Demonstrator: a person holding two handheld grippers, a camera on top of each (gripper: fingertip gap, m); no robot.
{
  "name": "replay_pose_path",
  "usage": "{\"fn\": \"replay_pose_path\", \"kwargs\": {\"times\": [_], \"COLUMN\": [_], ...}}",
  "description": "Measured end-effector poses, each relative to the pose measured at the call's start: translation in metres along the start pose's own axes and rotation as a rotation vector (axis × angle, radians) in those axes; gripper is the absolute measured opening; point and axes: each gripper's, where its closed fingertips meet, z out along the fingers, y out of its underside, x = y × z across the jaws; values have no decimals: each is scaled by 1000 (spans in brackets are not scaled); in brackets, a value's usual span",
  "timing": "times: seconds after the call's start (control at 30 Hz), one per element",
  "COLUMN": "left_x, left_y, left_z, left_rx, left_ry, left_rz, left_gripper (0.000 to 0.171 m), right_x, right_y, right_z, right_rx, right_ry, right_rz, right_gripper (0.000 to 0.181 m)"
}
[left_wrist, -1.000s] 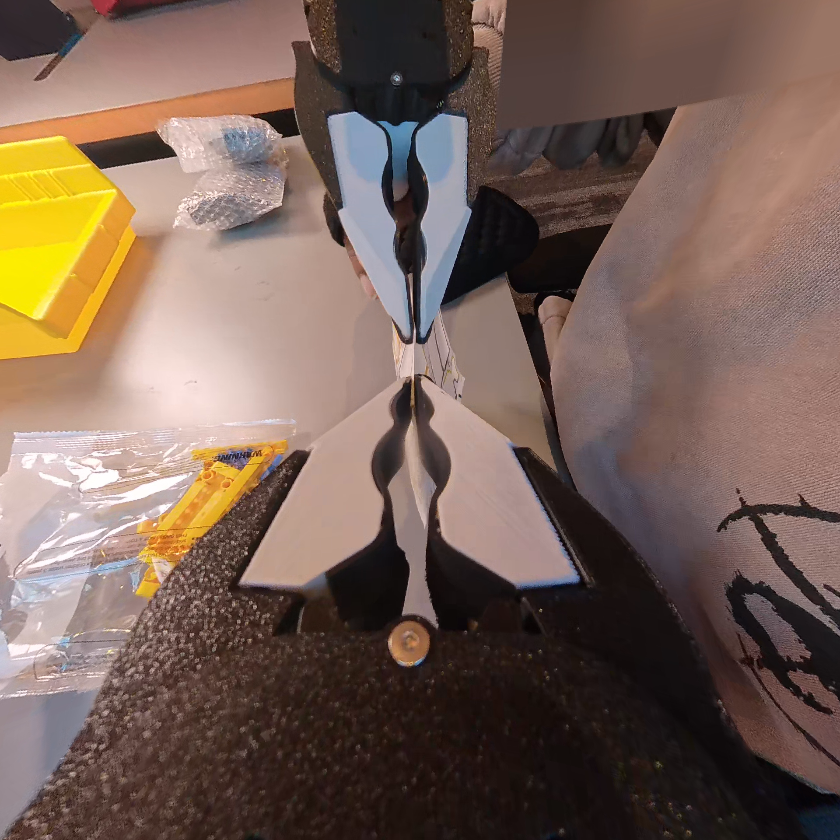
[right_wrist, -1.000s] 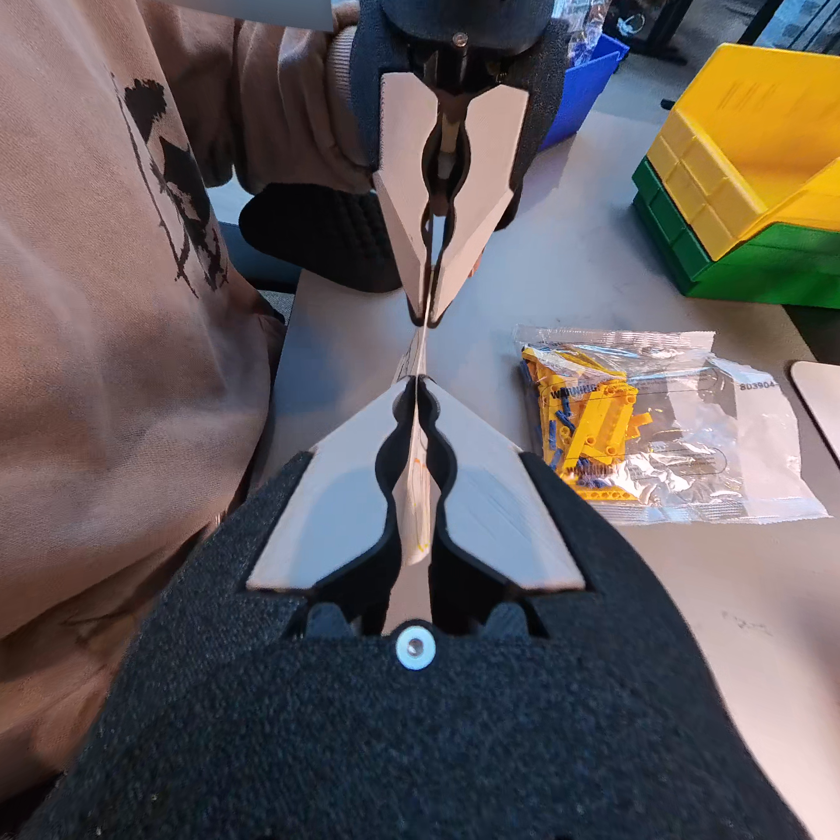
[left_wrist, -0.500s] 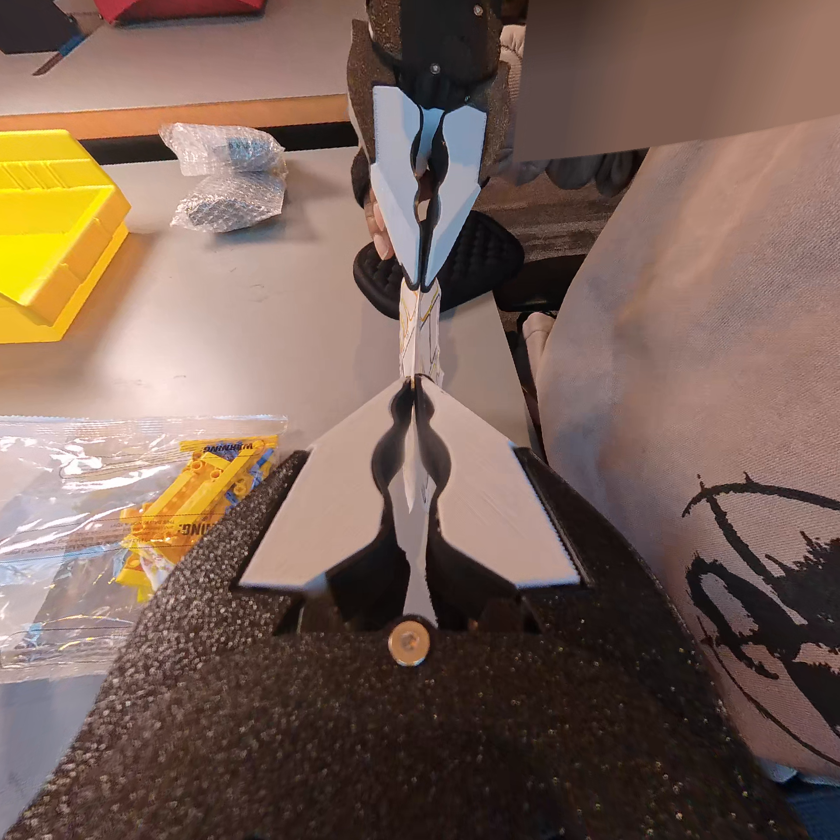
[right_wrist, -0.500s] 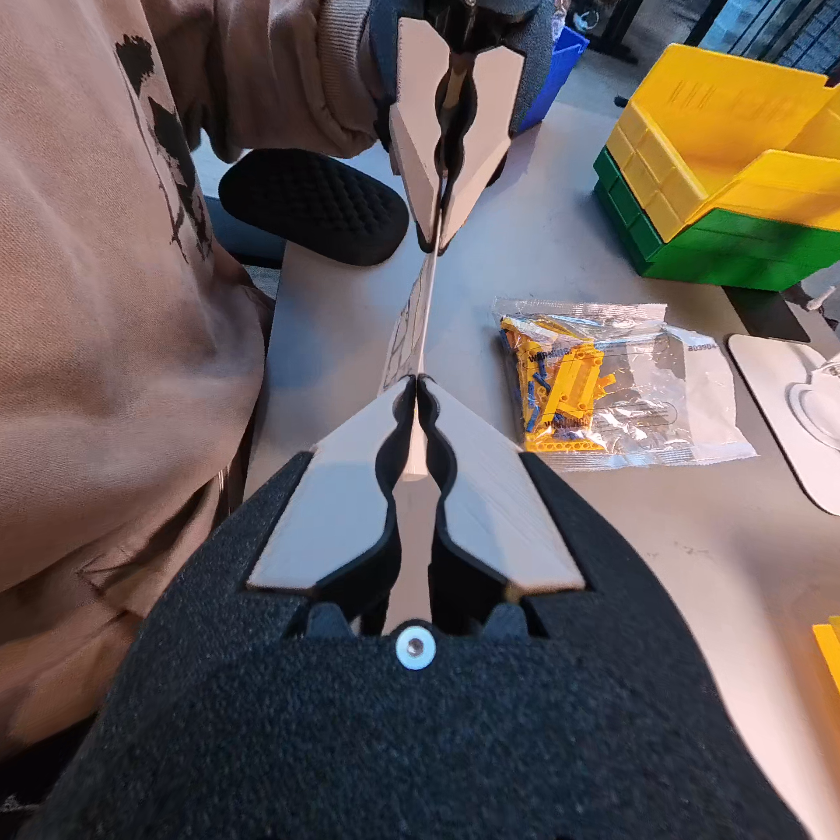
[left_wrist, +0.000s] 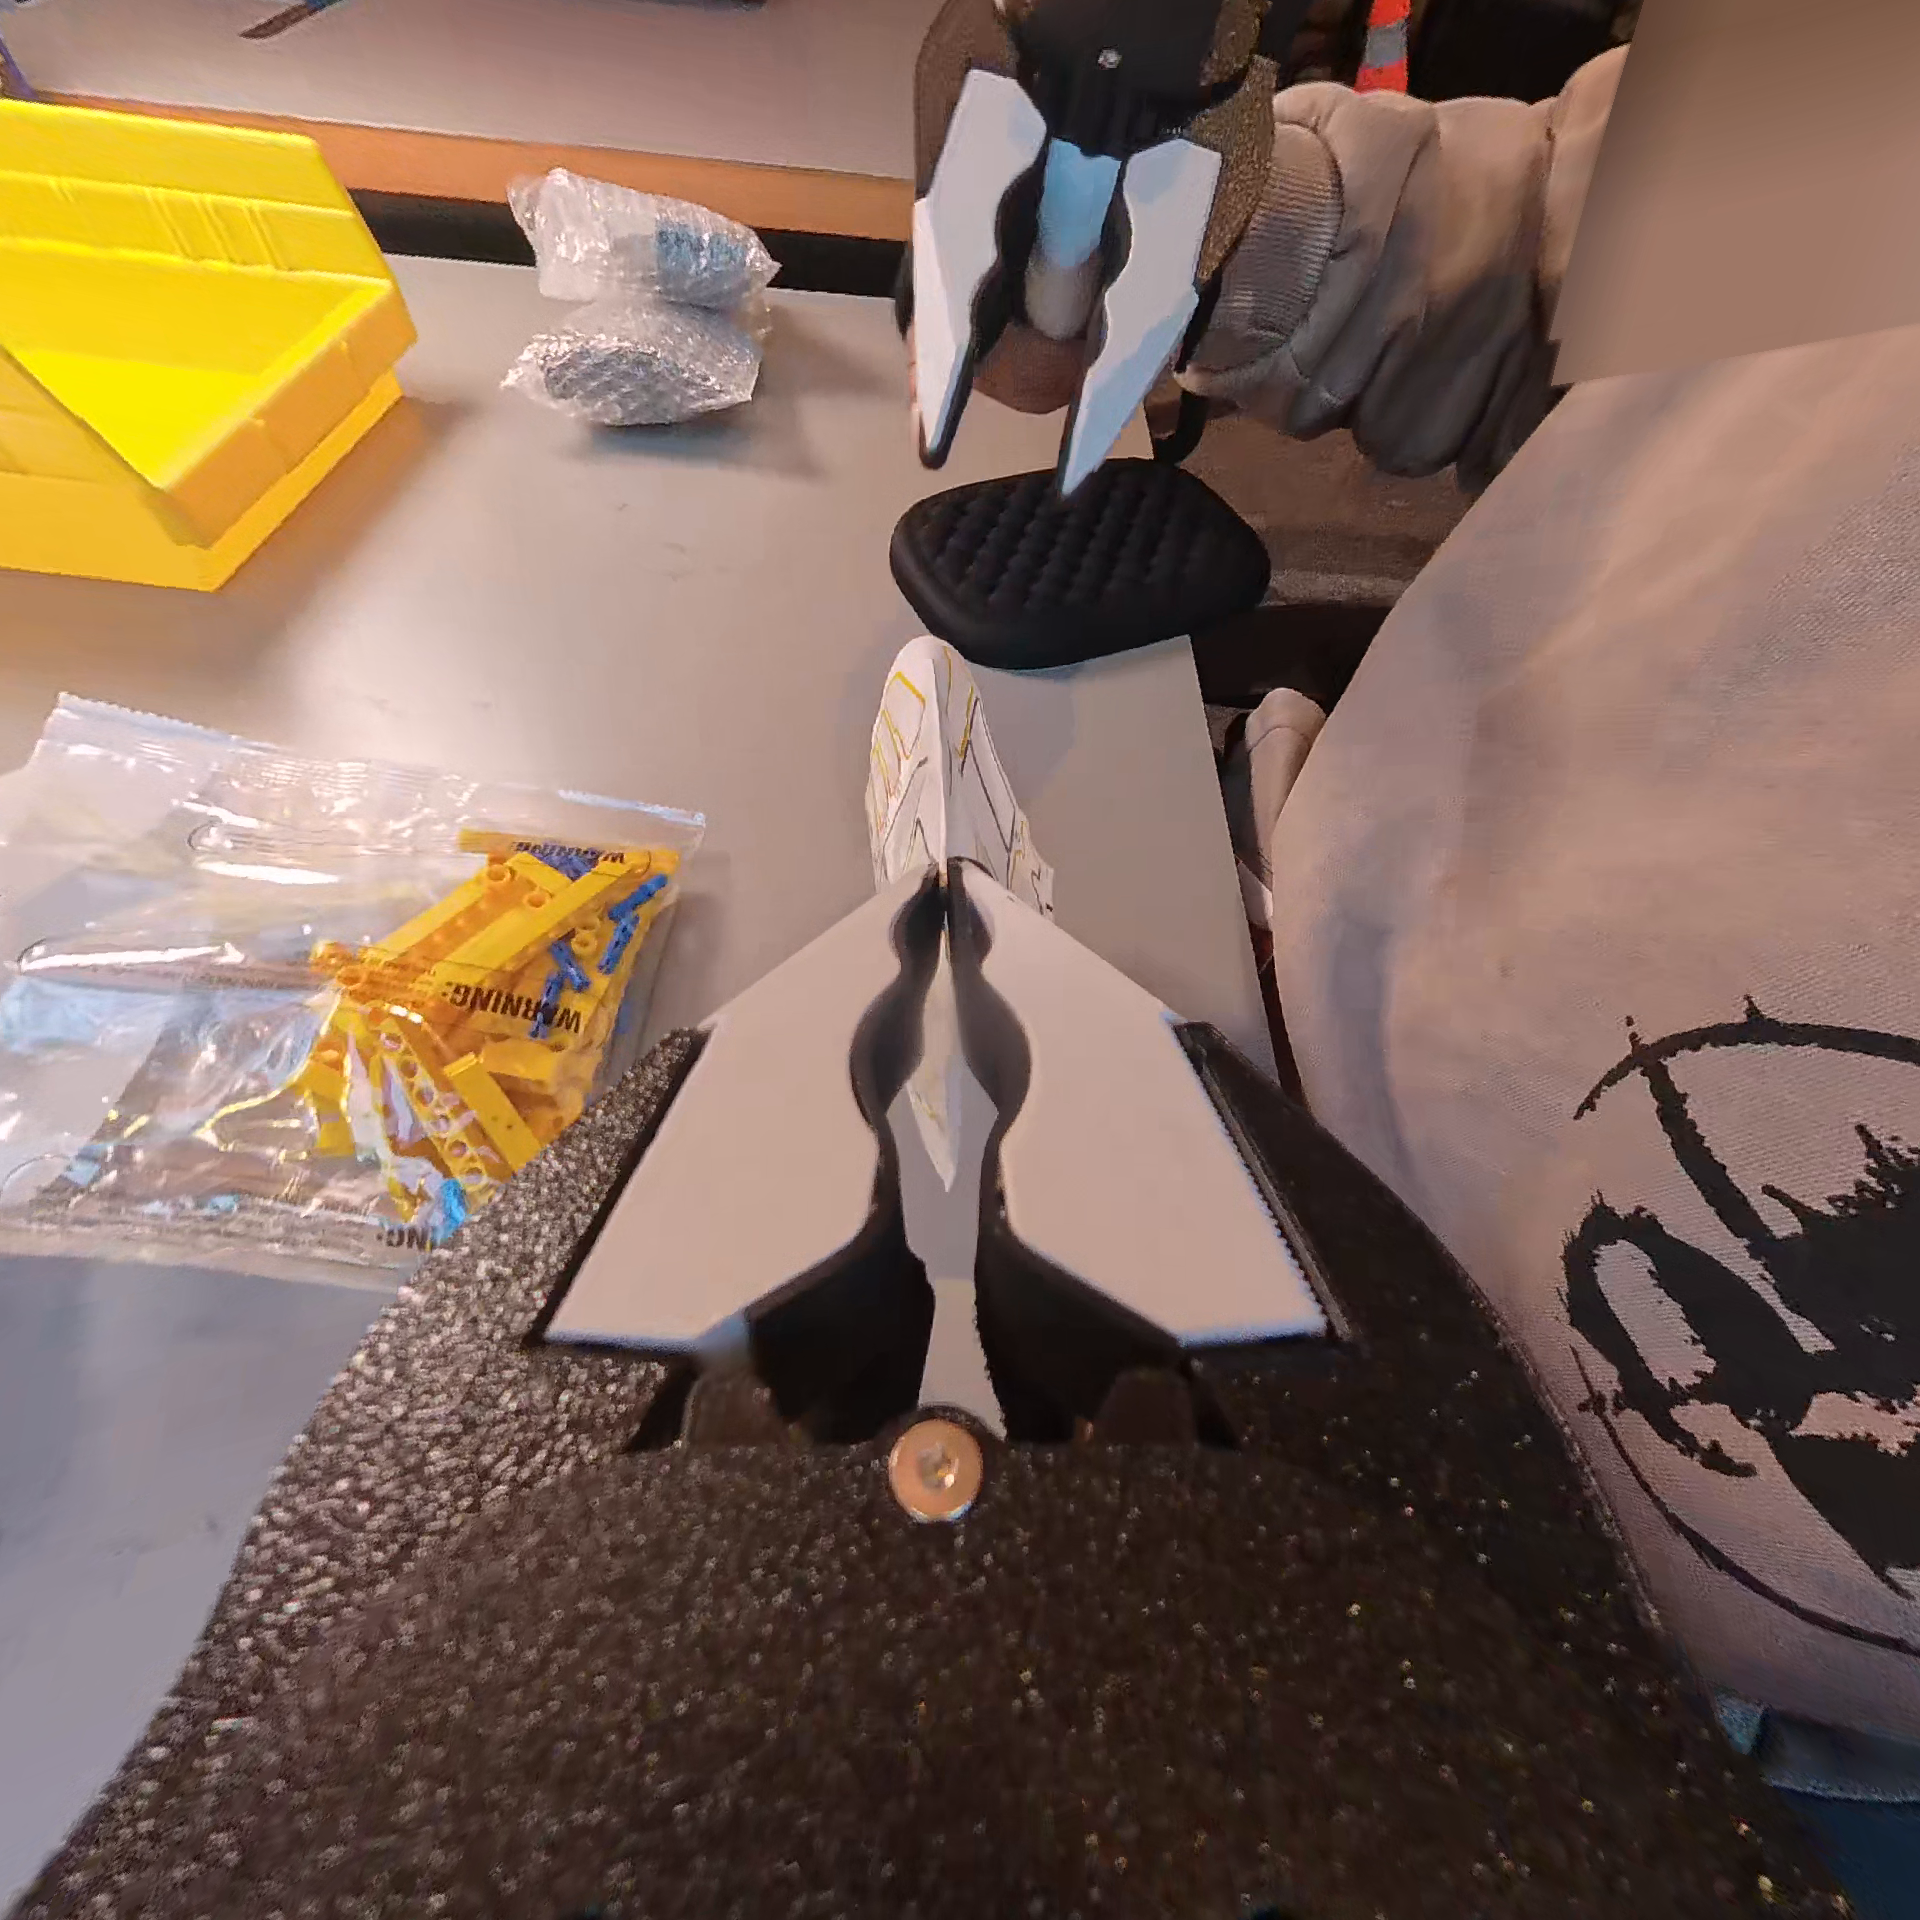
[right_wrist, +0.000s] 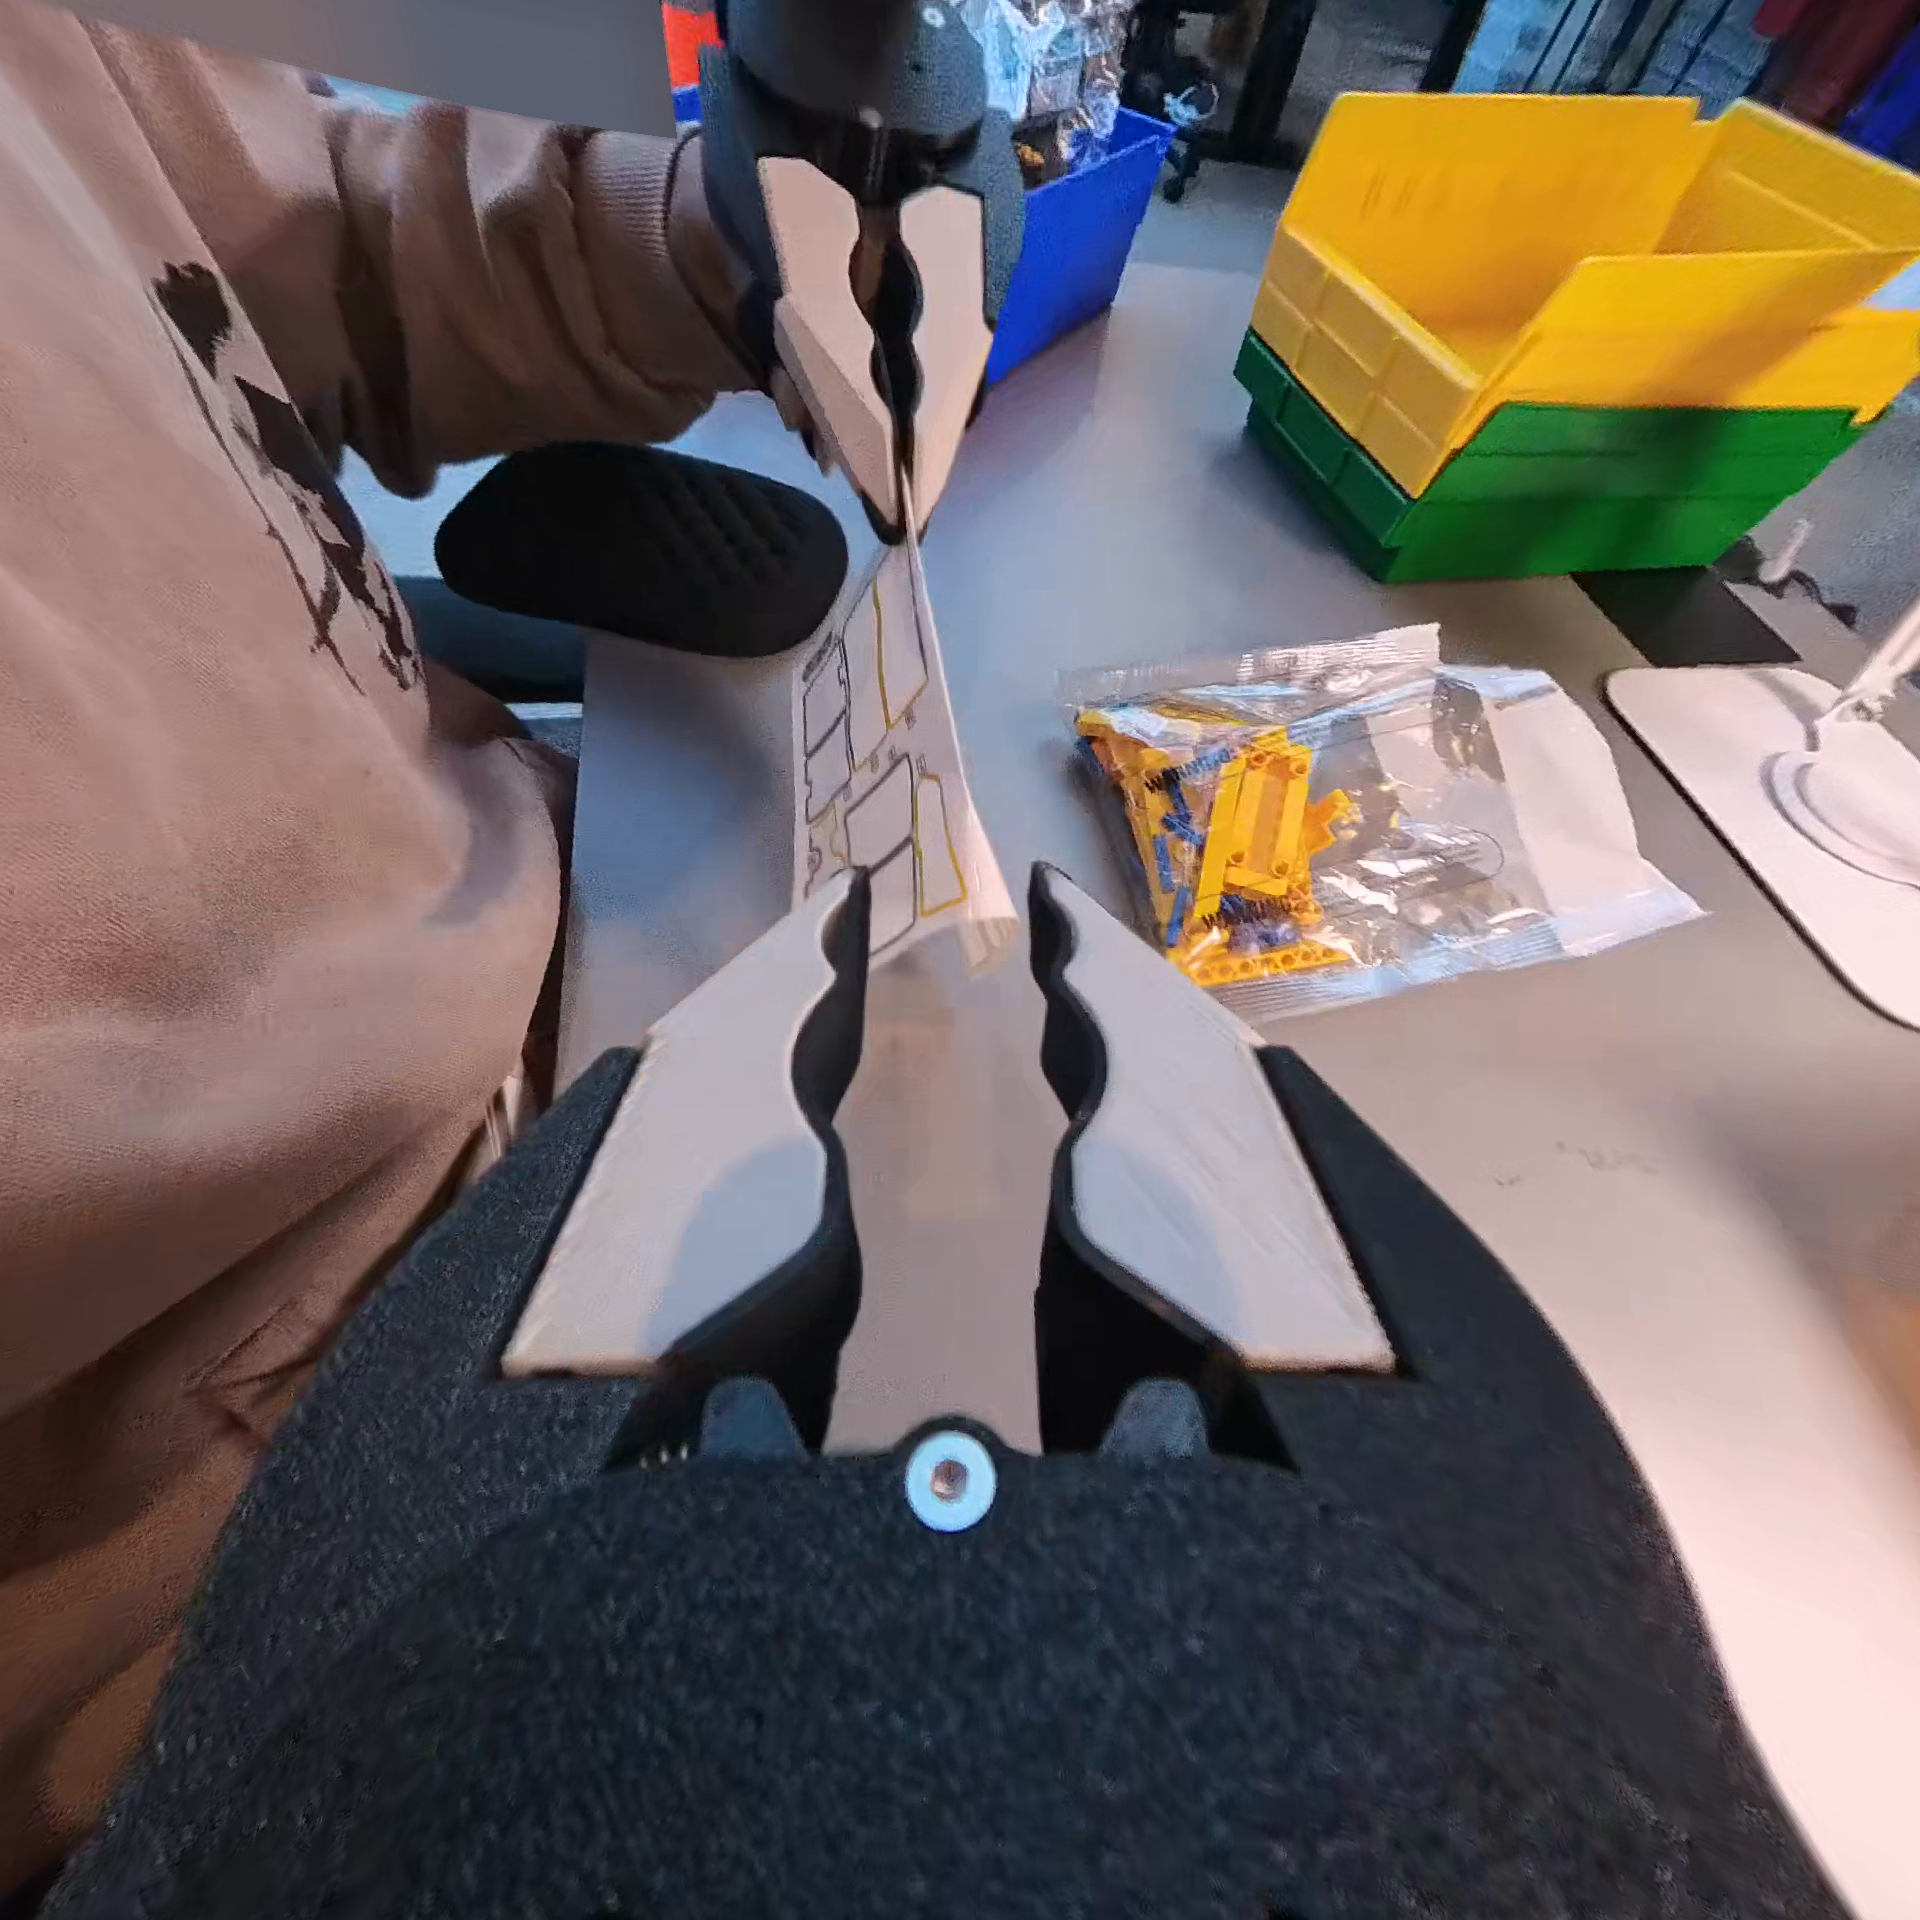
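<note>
Above the table (right_wrist: 1195, 499), the left tongs (left_wrist: 948, 883) pinch a folded paper sheet (right_wrist: 904, 748) upright; the right tongs (right_wrist: 948, 883) gape empty beside it.

grey tabletop (left_wrist: 623, 582) fills the view; a second desk with a wooden edge (left_wrist: 644, 192) runs at 11 o'clock. black chair armrest (right_wrist: 644, 551) at 10 o'clock. warm light from the left.

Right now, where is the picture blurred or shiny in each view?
Left wrist view: glare on the clear bag of yellow parts; the far right gripper is slightly soft. Right wrist view: the person's sleeve and the green bin are motion-blurred.
</note>
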Motion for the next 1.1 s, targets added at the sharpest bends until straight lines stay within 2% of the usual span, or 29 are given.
{"fn": "replay_pose_path", "kwargs": {"times": [0.07,0.13,0.2,0.23,0.37,0.63,0.93,1.1], "left_x": [5,9,10,9,9,12,13,17], "left_y": [-5,-11,-16,-16,-18,-23,-30,-33], "left_z": [8,12,10,8,3,2,6,7], "left_rx": [-19,-34,-38,-46,-29,26,150,228], "left_ry": [25,34,29,17,-7,14,93,101], "left_rz": [41,80,103,113,114,93,-9,-6], "left_gripper": [0,0,0,0,0,0,0,0], "right_x": [-8,-12,-16,-18,-14,-16,-15,-15], "right_y": [-2,3,10,10,-2,-1,-21,-29], "right_z": [19,34,42,42,32,11,-12,-19], "right_rx": [-38,-104,-153,-148,-57,-29,201,352], "right_ry": [-57,-94,-131,-149,-150,-92,-98,-51], "right_rz": [-34,-93,-122,-116,-39,-47,59,25], "right_gripper": [37,25,5,0,0,0,0,0]}}
